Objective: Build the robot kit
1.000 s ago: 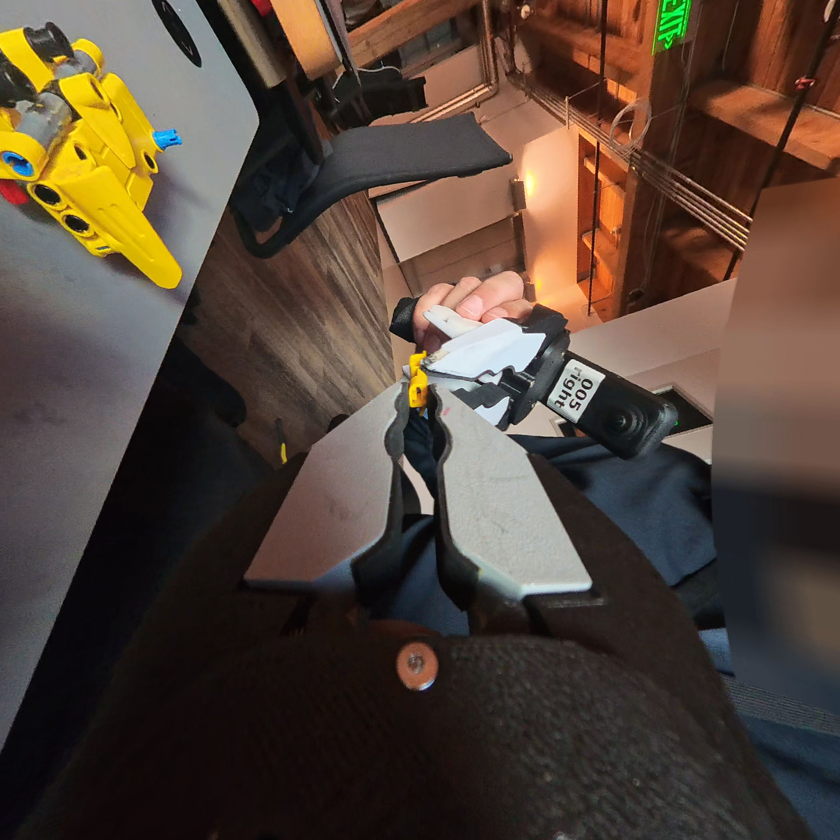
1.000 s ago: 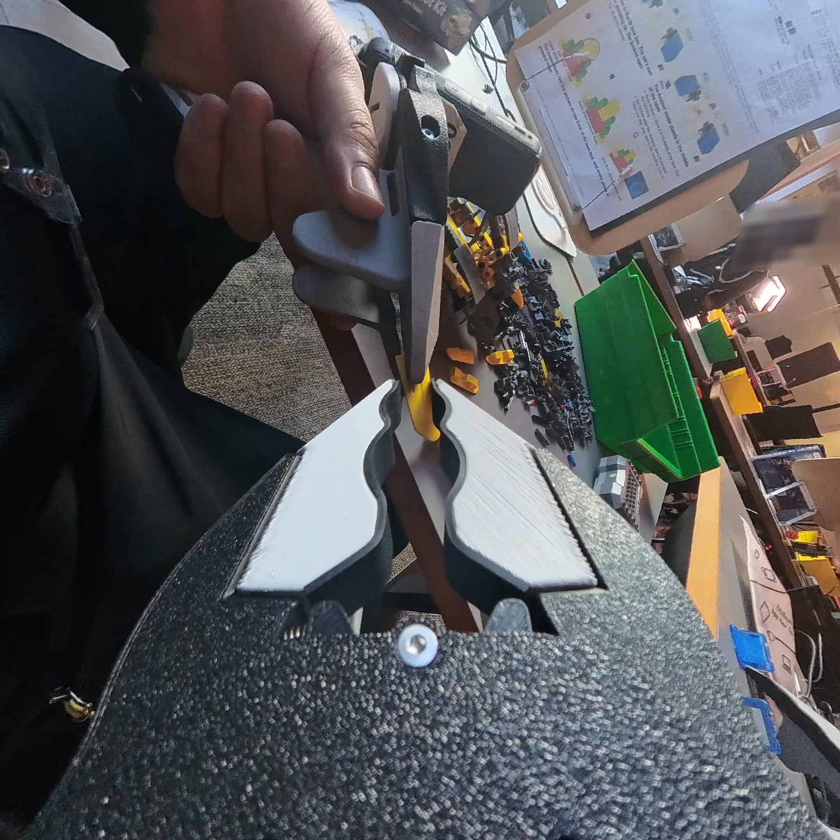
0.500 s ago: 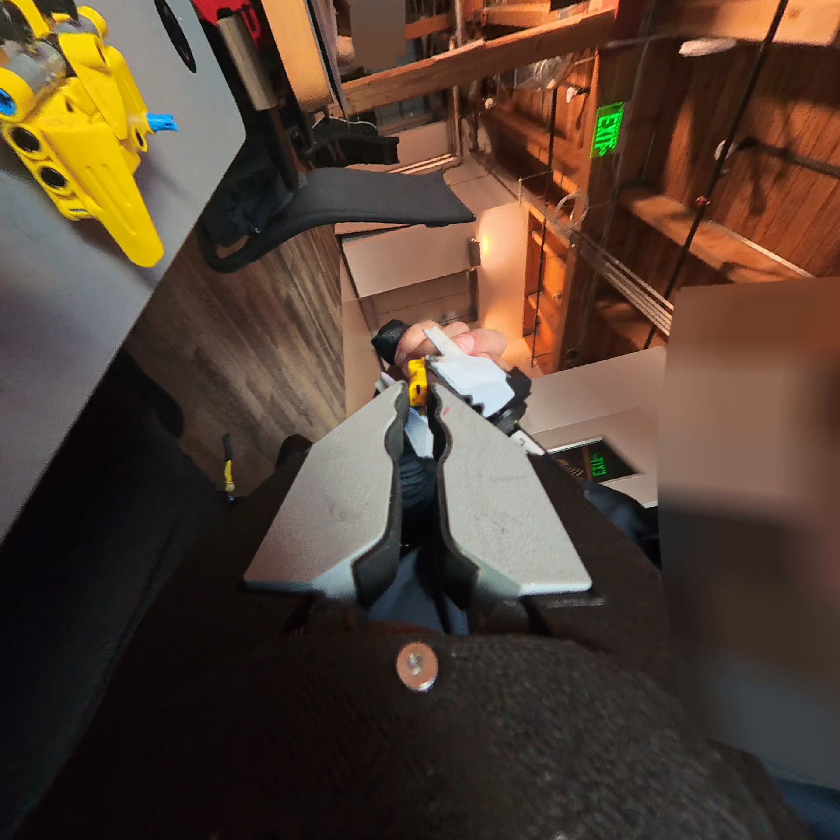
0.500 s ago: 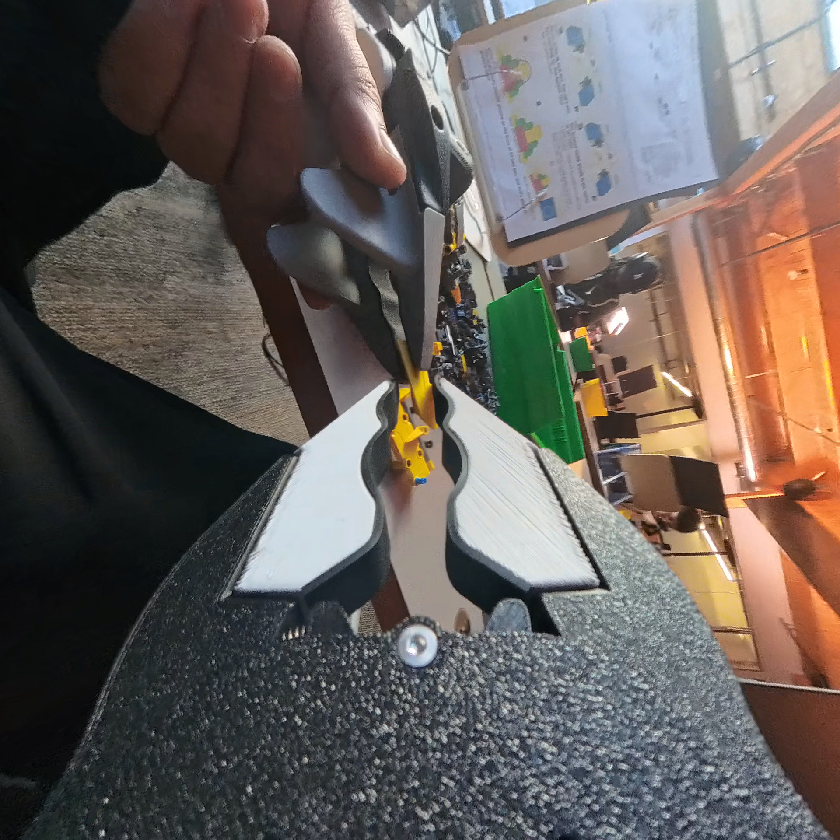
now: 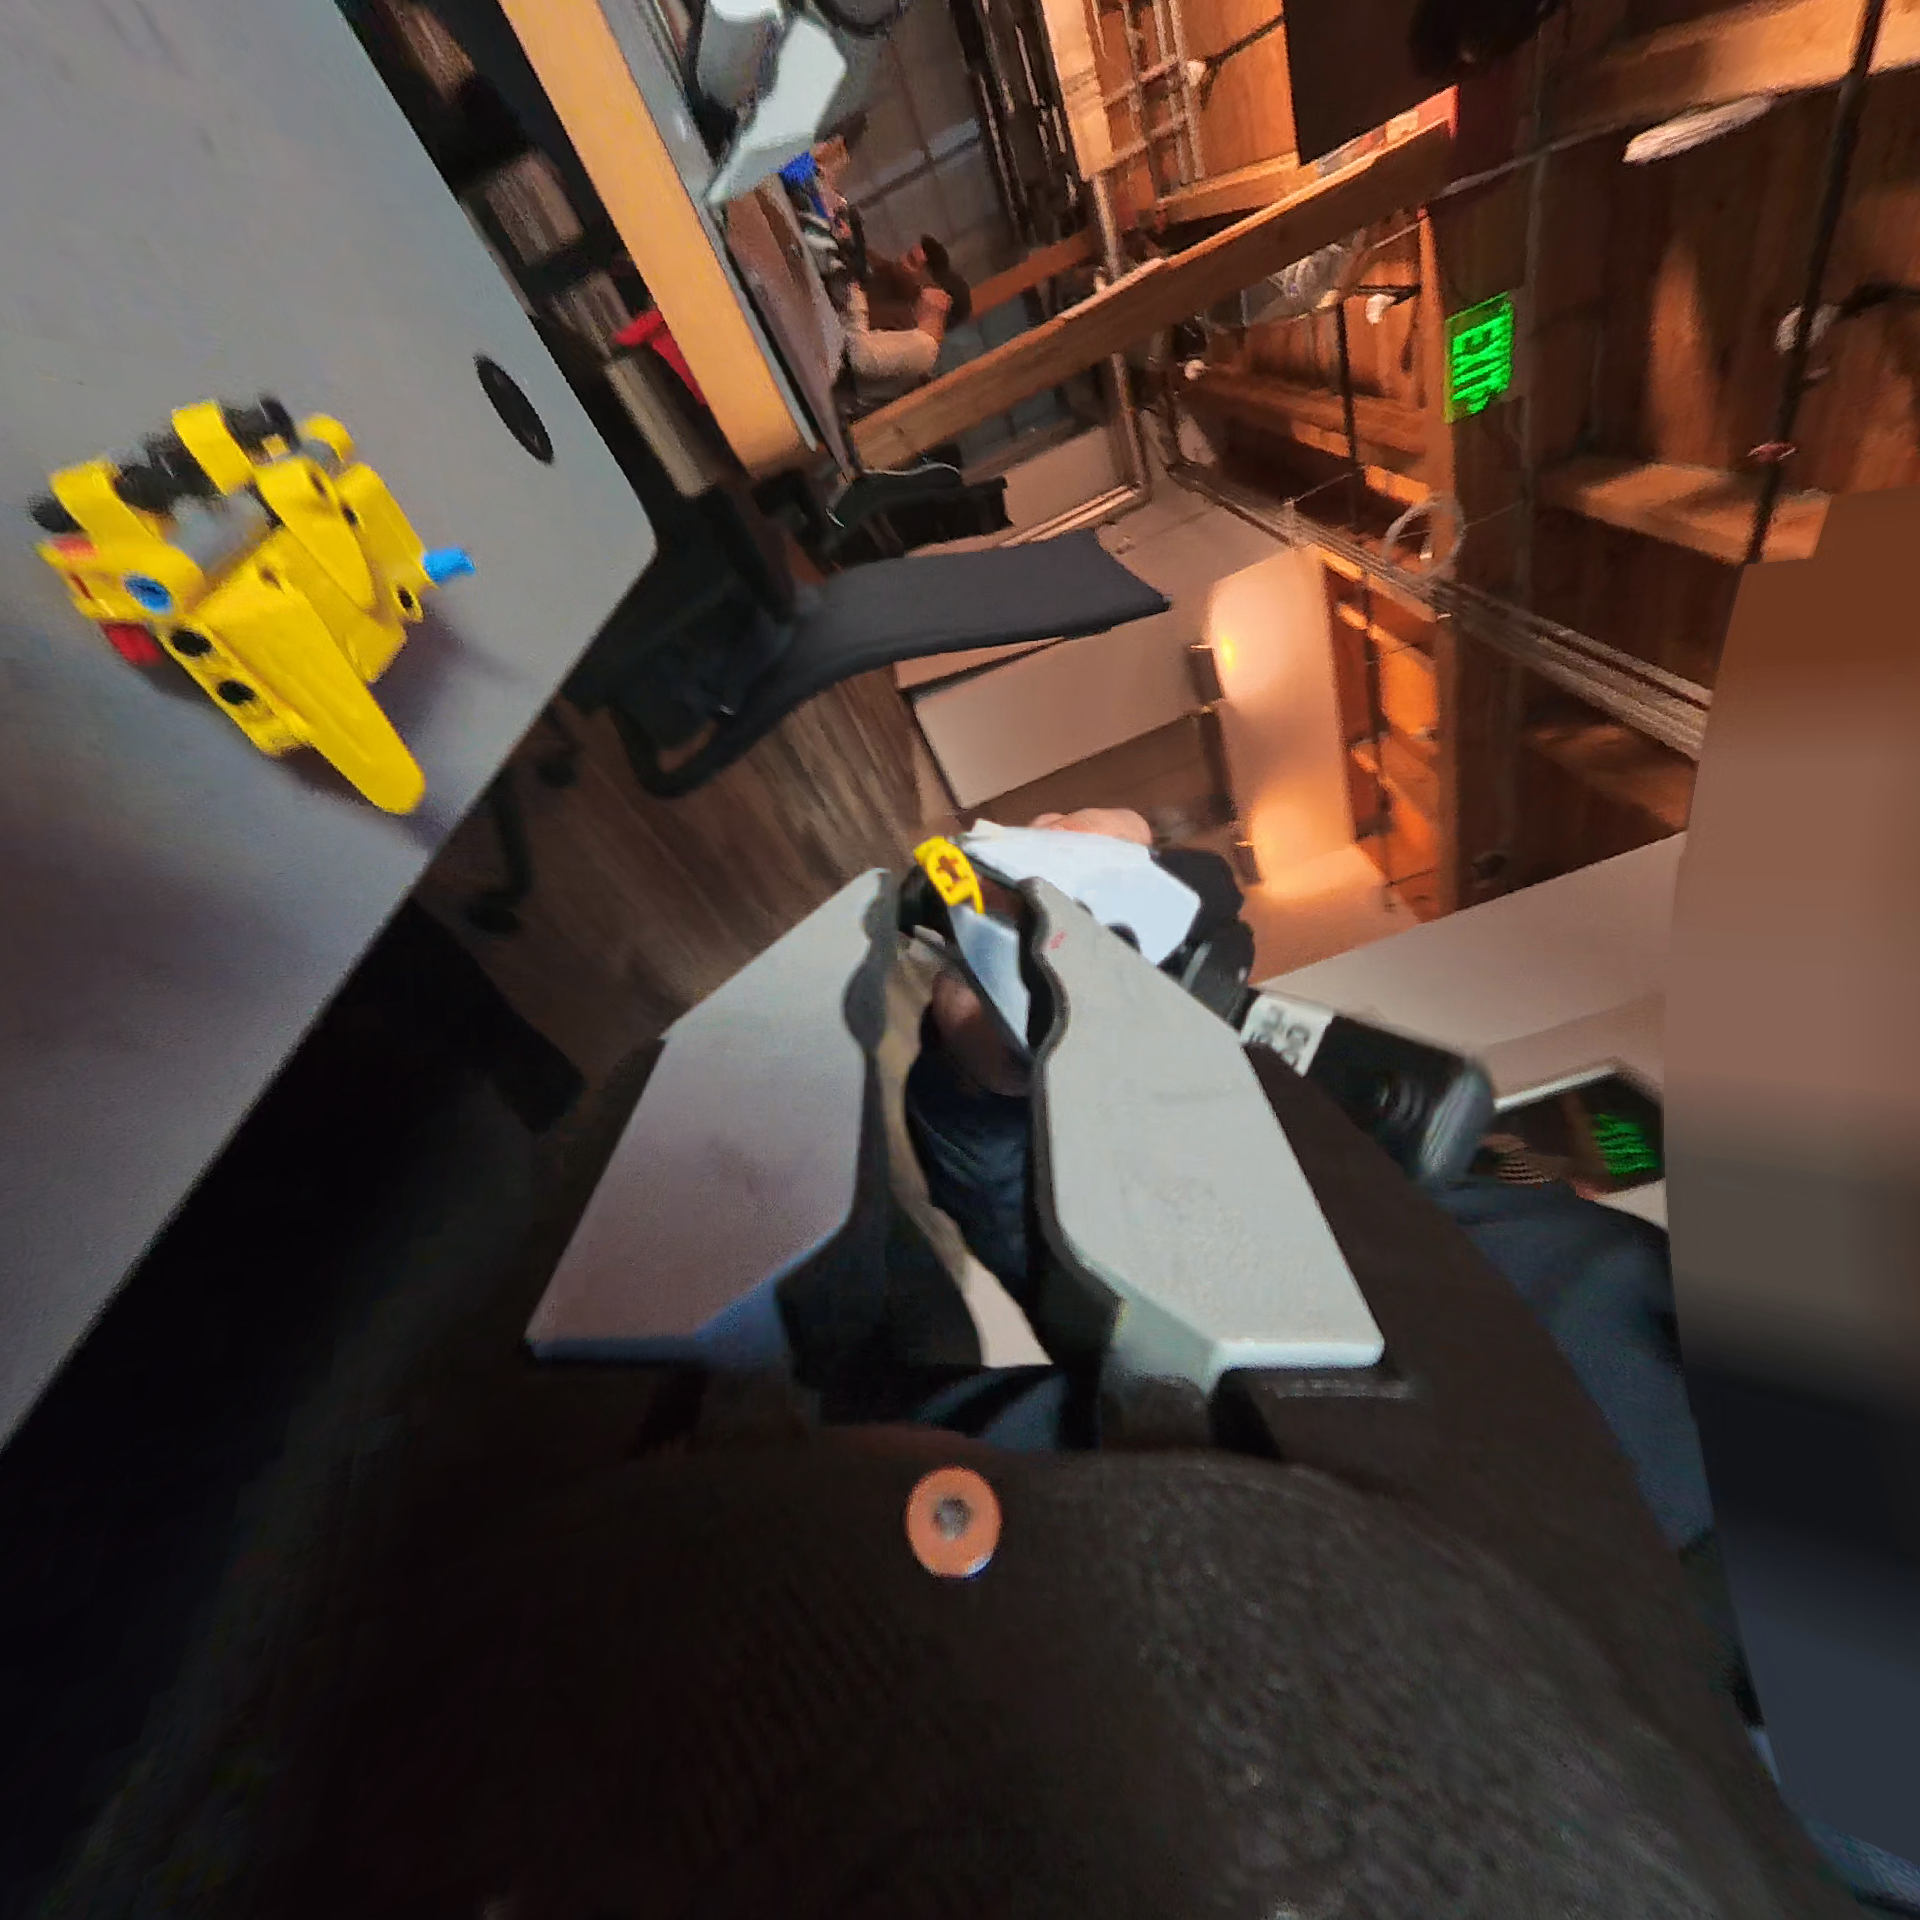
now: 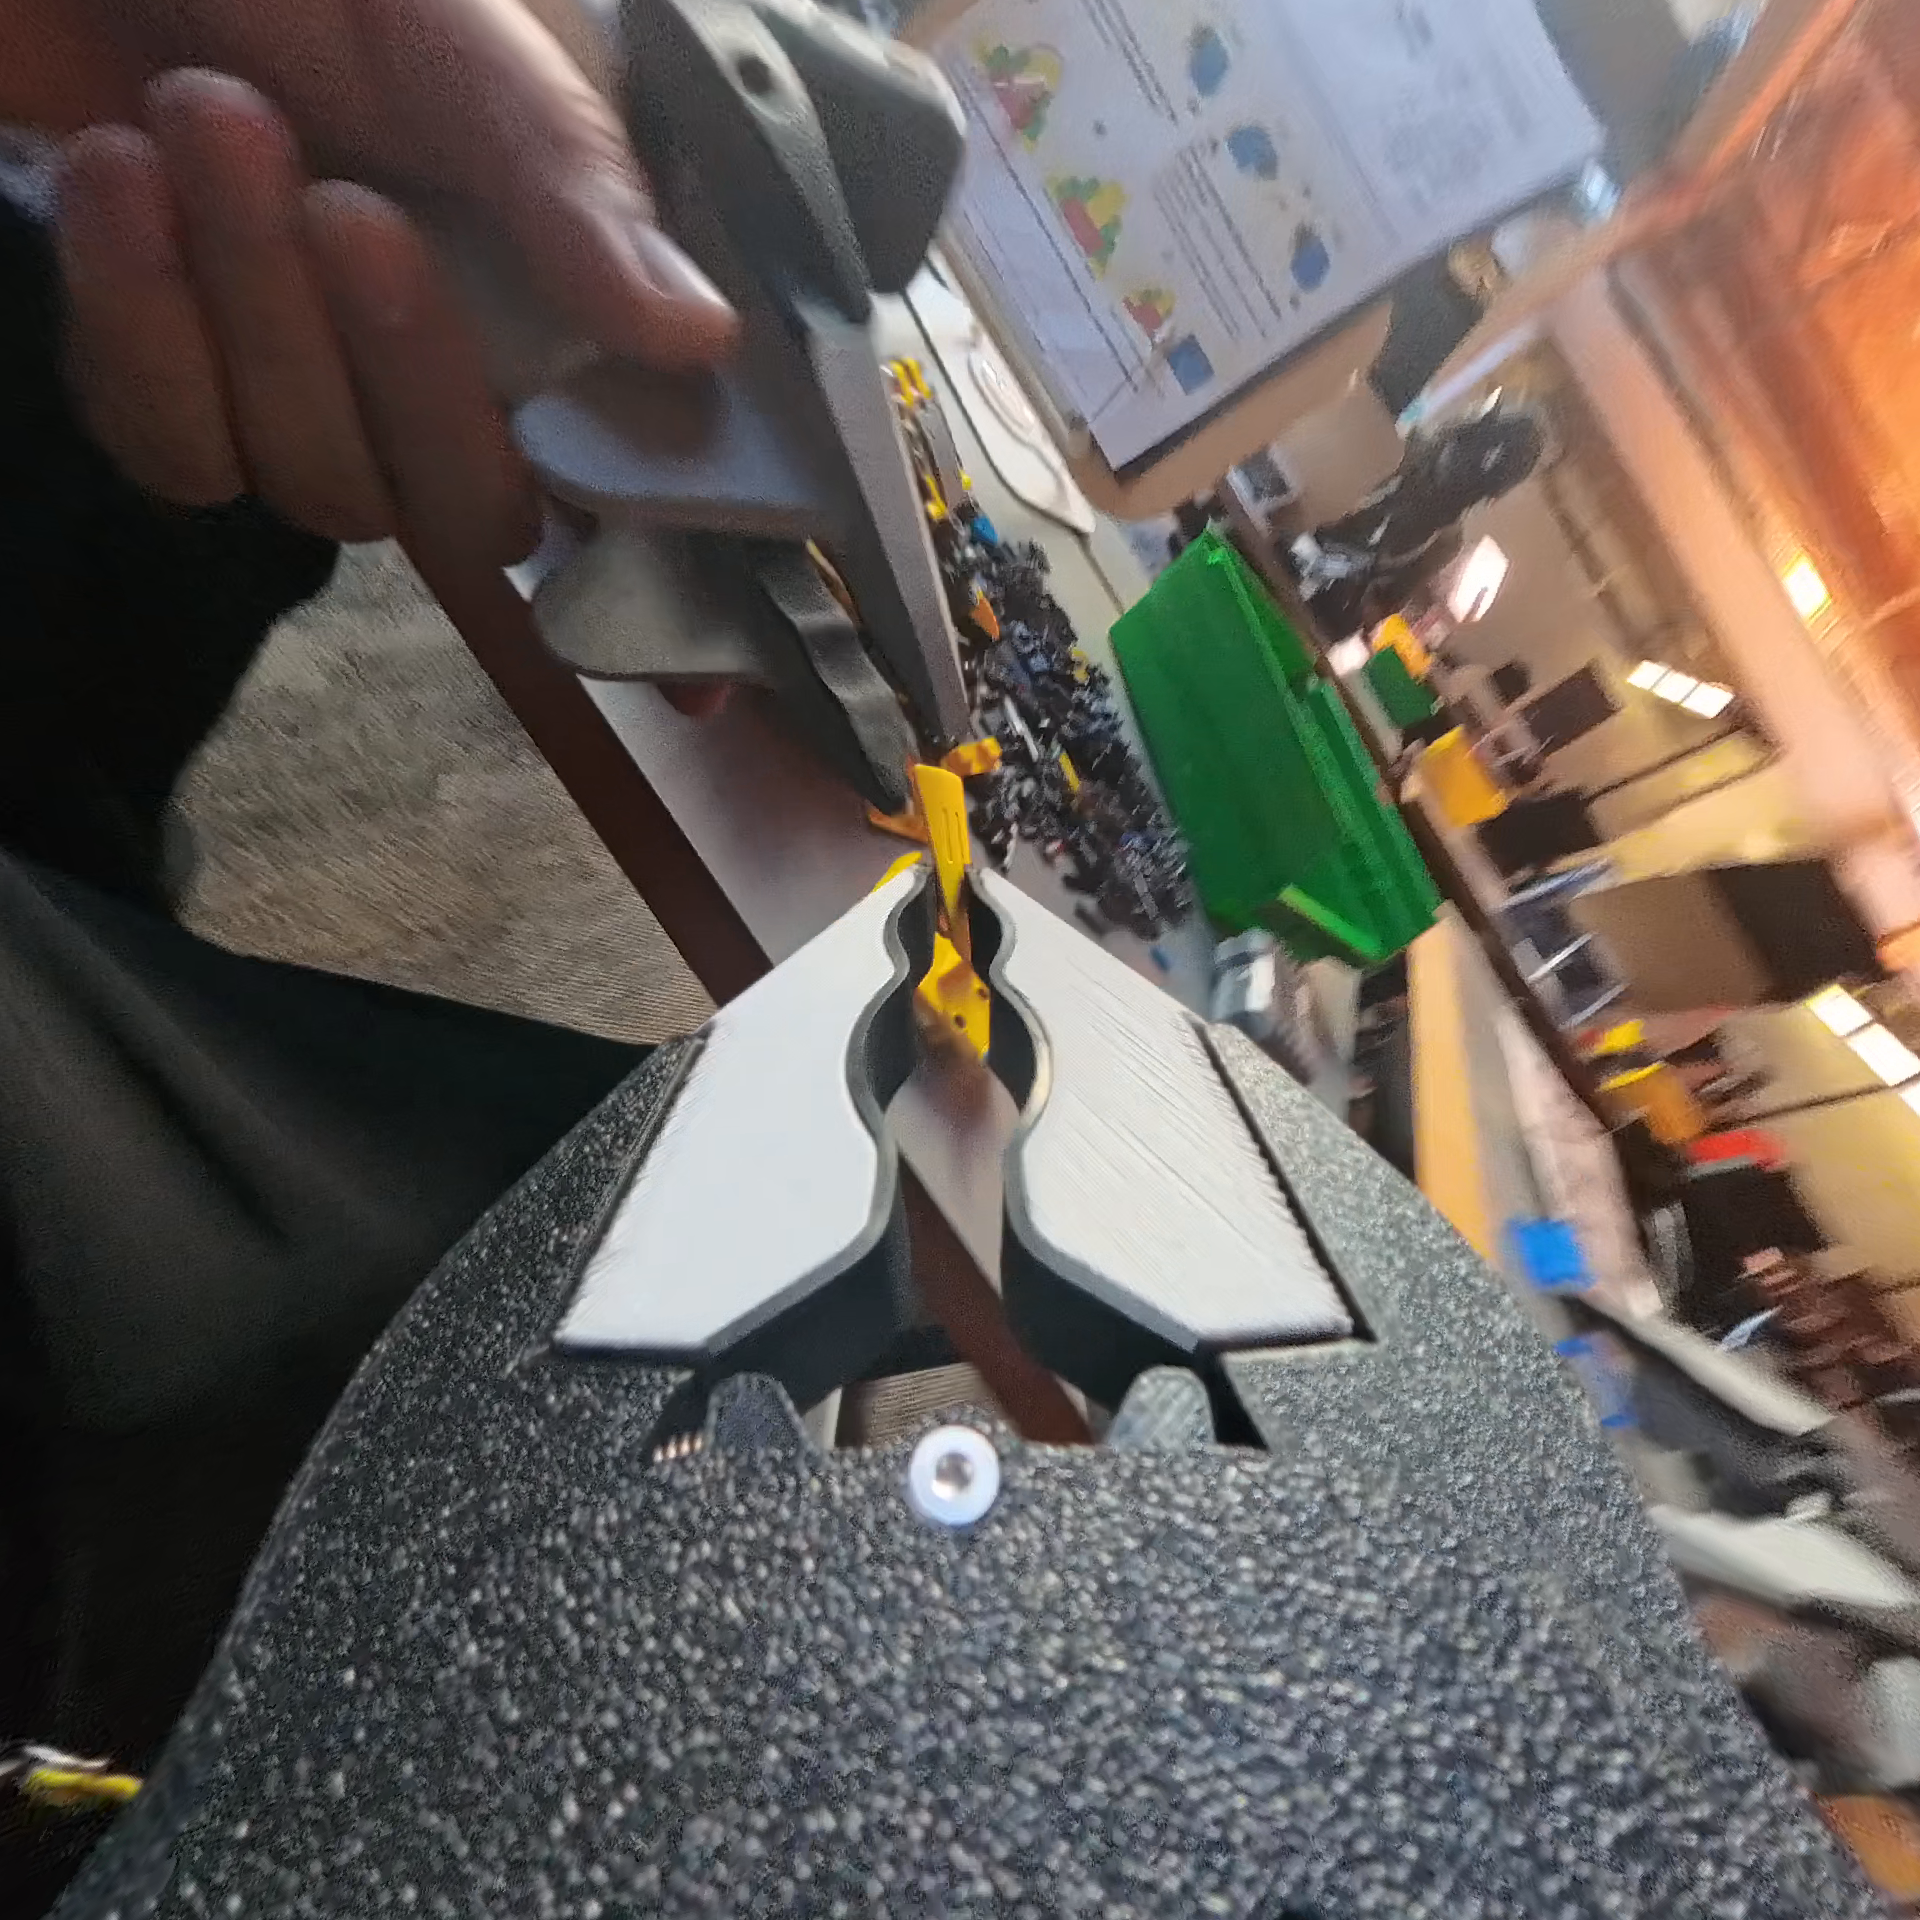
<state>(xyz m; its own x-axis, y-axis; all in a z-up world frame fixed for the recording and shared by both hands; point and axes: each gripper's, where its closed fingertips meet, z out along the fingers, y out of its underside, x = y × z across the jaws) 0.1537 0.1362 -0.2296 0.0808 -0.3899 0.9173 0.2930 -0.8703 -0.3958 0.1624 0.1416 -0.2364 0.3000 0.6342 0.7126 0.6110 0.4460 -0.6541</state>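
My right gripper (image 6: 951, 883) is shut on a small yellow toy piece (image 6: 948, 821), held in the air off the table's edge. My left gripper (image 5: 956, 899) meets it tip to tip. Its jaws are parted around the same yellow piece (image 5: 943, 868), which sits at its left fingertip. The right gripper's white fingers (image 5: 1081, 894) reach in between them. In the right wrist view a hand (image 6: 312, 312) holds the left gripper (image 6: 925, 774) from above. A yellow toy model (image 5: 239, 613) with a blue pin lies on the grey table (image 5: 208, 208).
A pile of small black and yellow parts (image 6: 1070, 748) lies on the table, with green bins (image 6: 1268, 769) beyond it. A board with an illustrated sheet (image 6: 1247, 187) stands behind. A black chair (image 5: 935, 613) is past the table's corner. Both views are motion-blurred. My two grippers' fingertips are within a few centimetres of each other.
My right gripper has closed onto the yellow piece. My left gripper's jaws have widened around it. Both views have swung, and the yellow model now sits lower in the left wrist view.
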